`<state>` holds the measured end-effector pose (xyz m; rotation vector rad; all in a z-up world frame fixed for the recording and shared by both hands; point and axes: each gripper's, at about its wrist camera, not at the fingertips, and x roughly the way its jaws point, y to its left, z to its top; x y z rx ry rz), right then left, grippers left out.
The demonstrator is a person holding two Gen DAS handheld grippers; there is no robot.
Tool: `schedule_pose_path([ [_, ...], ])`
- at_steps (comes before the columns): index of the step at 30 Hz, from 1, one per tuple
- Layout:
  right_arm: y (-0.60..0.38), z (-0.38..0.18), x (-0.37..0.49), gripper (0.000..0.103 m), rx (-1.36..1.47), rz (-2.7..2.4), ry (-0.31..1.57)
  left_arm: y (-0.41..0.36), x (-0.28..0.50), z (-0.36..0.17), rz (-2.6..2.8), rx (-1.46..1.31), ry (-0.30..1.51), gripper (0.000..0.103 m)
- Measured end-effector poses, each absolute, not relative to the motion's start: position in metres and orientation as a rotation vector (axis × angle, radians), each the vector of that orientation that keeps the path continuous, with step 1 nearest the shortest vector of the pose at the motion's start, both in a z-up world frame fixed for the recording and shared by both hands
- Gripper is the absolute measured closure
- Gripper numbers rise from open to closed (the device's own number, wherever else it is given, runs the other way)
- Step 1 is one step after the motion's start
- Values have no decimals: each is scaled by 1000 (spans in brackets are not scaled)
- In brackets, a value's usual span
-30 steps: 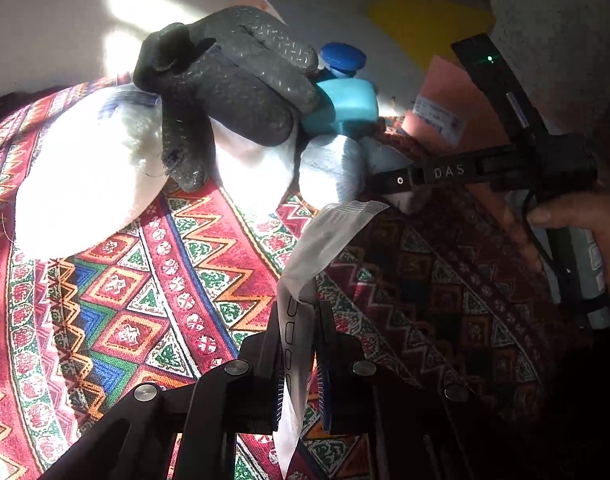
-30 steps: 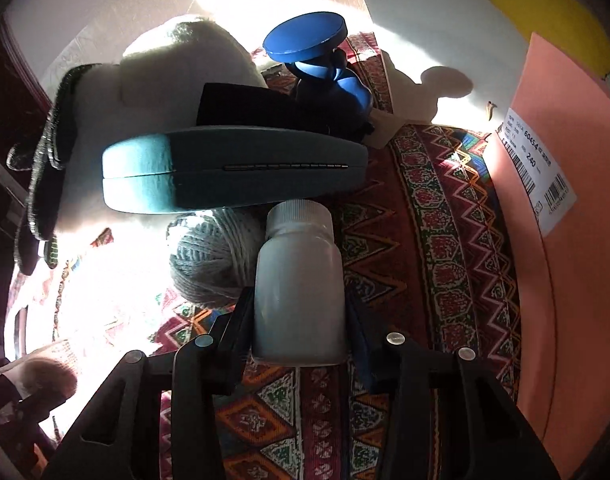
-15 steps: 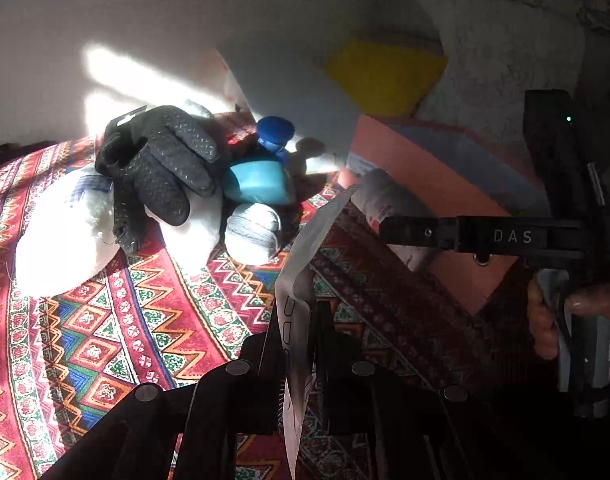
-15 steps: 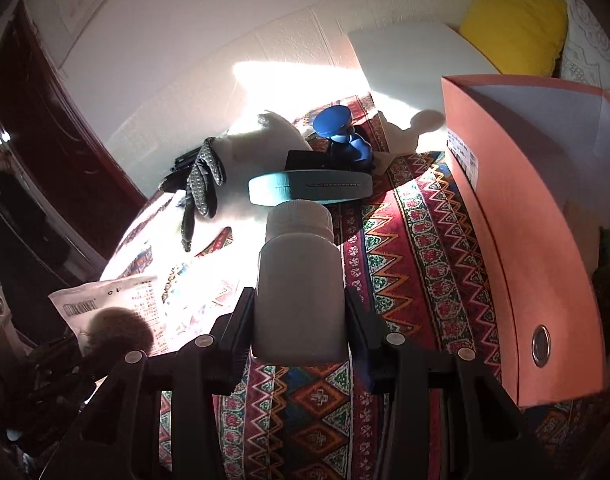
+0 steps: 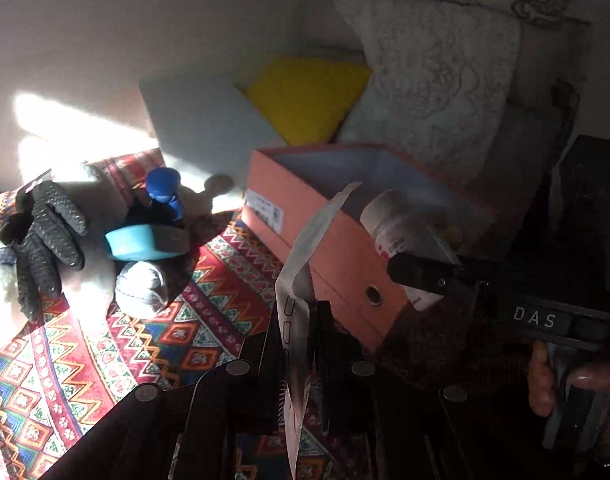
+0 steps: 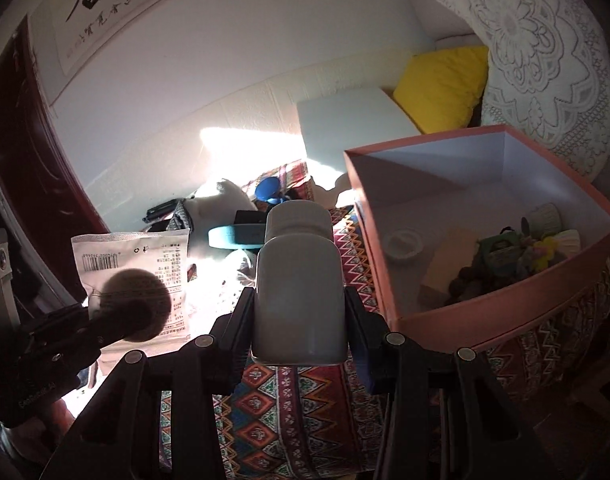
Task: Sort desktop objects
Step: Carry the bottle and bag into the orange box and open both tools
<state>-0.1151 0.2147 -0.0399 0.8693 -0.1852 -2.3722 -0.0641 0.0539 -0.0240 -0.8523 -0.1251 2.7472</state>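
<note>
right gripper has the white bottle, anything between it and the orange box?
Nothing visible. The white bottle, clamped in the right gripper, is held beside the orange box, whose top is open. Only the near wall rim separates them; small items already lie inside.

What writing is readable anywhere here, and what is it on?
"DAS": on the right gripper, seen from the left wrist.
"香": large brush character on the wall scroll; the smaller characters are too blurred.
White packet: barcode and print, too small.
White bottle: red label, unreadable.
Box sticker: blurred.
</note>
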Motion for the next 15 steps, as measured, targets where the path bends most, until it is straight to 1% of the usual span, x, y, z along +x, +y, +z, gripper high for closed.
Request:
schedule_pose_path([
  [8, 291, -12, -141, 58, 827, -2543, -259, 127, -126, 11, 2648, -772, -23, 96],
  [15, 331, -8, -193, 58, 842, -2623, -340, 171, -196, 19, 2582, -790, 4, 96],
])
